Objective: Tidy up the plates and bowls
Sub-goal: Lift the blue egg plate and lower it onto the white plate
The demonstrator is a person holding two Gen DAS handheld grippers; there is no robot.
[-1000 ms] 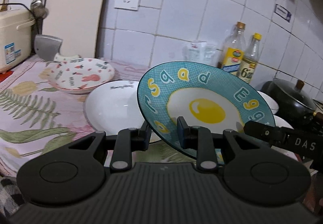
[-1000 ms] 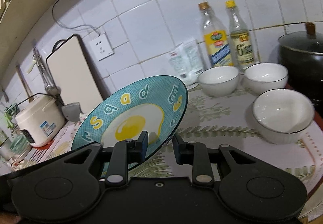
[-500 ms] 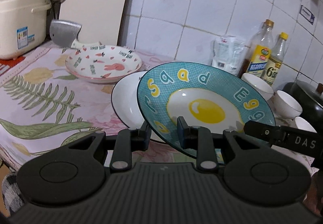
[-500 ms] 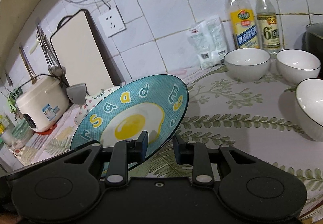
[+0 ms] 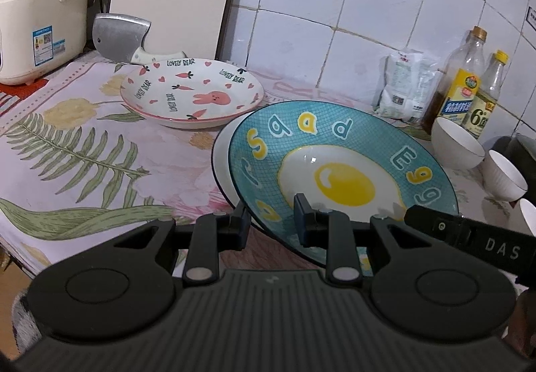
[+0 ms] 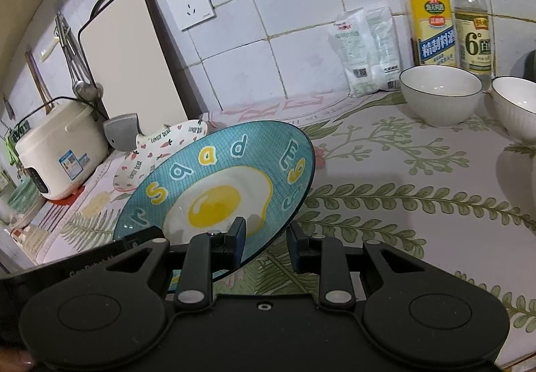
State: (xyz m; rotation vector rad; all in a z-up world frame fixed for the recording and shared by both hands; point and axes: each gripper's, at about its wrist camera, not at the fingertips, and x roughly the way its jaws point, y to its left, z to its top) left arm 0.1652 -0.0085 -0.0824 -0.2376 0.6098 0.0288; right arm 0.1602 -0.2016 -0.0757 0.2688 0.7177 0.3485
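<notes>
The egg plate (image 5: 338,171) is pinched at its rim by both the left gripper (image 5: 272,224) and the right gripper (image 6: 266,239), above the white plate (image 5: 222,154). I judge stacking is not yet done; the bunny plate (image 5: 191,94) and the bowls (image 6: 440,94) remain.

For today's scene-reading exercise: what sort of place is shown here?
Most likely a home kitchen counter: a rice cooker and a cleaver stand by the tiled wall, with seasoning bottles and white bowls on a patterned cloth.

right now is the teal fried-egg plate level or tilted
Tilted: the teal fried-egg plate hangs off the counter, its rim clamped by both grippers, left and right.
</notes>
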